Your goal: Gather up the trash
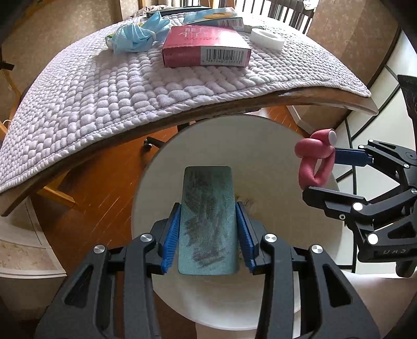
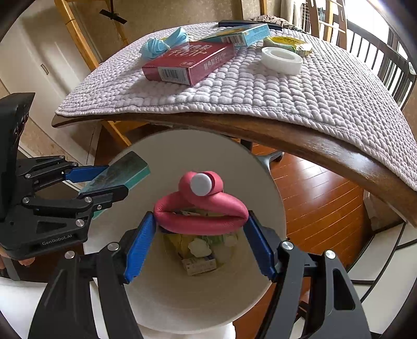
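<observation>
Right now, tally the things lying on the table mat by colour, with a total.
Blue: 2, the mask and the blue box
Pink: 1, the pink box
White: 1, the tape roll
Yellow: 1, the packet
Dark: 1, a flat thing at the far edge
Total: 6

Bench (image 1: 325, 96): dark wooden rim, top covered by a pale lilac quilted cloth (image 1: 91, 104) that reached its near edge. Below the bench, reddish-brown plank floor (image 1: 104, 187). Under its left side, light wooden legs (image 1: 57, 194). Beyond its far side, a dark slat-backed chair (image 2: 391, 65). Left of the bench, a white door (image 2: 39, 60).
</observation>
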### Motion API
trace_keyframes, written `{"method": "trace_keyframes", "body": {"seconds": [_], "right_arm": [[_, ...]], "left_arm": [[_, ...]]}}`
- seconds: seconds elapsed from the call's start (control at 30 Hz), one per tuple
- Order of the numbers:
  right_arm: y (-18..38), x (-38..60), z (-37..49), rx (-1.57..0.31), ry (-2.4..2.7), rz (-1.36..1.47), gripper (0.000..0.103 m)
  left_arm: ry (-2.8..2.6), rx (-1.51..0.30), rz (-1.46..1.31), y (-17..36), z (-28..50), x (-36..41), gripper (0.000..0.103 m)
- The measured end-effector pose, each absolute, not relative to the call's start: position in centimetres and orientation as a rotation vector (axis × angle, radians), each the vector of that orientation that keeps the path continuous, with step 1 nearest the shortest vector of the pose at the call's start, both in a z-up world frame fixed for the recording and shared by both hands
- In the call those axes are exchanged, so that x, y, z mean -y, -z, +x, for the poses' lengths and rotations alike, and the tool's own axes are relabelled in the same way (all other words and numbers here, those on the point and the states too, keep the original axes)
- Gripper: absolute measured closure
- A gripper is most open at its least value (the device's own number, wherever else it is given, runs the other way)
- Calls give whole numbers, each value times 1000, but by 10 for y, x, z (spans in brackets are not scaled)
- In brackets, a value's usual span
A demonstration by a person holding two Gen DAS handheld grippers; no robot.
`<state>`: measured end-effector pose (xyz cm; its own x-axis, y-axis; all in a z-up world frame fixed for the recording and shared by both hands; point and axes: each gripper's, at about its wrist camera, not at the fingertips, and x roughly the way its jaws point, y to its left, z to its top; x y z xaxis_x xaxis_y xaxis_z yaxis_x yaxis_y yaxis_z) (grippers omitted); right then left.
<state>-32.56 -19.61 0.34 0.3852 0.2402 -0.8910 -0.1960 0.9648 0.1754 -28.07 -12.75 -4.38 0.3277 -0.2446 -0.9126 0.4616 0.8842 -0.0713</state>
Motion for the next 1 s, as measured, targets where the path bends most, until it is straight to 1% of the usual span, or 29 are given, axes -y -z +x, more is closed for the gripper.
{"method": "trace_keyframes", "body": {"seconds": [0.5, 1.0], "right_arm": [[5, 203, -327, -1166, -272, 39, 35], [8, 200, -327, -1170, -279, 35, 35]], "left_arm": [[486, -1160, 248, 54, -278, 147, 60], [480, -1162, 249, 56, -279, 143, 60]]}}
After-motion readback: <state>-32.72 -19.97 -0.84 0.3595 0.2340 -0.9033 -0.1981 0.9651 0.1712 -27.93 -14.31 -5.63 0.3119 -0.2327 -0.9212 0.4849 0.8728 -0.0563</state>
